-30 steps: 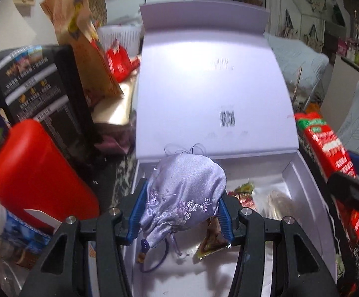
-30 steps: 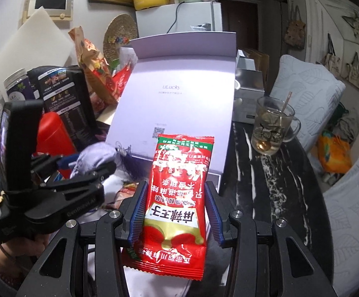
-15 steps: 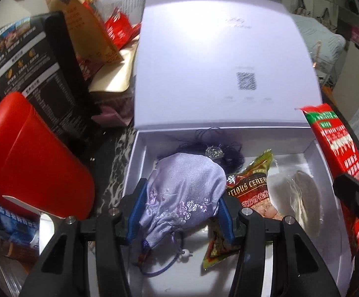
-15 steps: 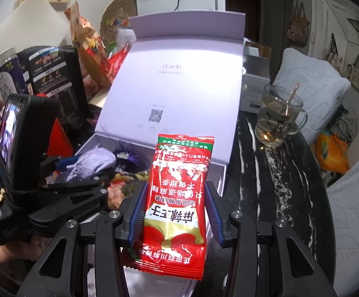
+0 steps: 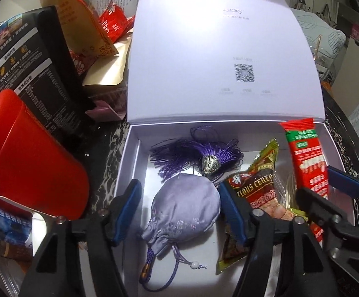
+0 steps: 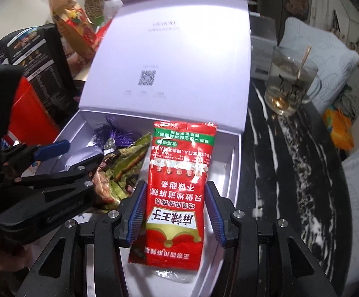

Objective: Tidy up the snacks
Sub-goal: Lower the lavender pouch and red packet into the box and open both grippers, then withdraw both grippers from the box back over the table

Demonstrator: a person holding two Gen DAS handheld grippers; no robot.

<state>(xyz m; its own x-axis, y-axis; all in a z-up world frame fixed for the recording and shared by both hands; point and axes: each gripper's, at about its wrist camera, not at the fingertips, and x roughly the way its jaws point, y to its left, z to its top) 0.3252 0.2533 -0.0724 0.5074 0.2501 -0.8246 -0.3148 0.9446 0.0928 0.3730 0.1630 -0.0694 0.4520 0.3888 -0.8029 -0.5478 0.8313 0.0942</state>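
Note:
A white box (image 5: 131, 163) with its lid up lies open below both grippers. In the left wrist view a lilac drawstring pouch (image 5: 185, 210) rests on the box floor between the fingers of my left gripper (image 5: 180, 210), which is open with gaps on both sides. A purple tassel (image 5: 199, 156) and a green-red snack packet (image 5: 258, 190) lie beside it. My right gripper (image 6: 175, 212) is shut on a red snack packet (image 6: 179, 185), held over the box's right half and also seen as the red packet (image 5: 308, 163) from the left.
A red container (image 5: 23, 156), a black bag (image 5: 30, 69) and several snack bags (image 5: 80, 24) crowd the left side. A glass mug with a stick (image 6: 288, 81) stands on the dark marble table (image 6: 290, 160) to the right of the box.
The left gripper opened and let the lilac pouch down onto the box floor. Both grippers moved forward and lower over the box; the red packet now hangs inside its rim.

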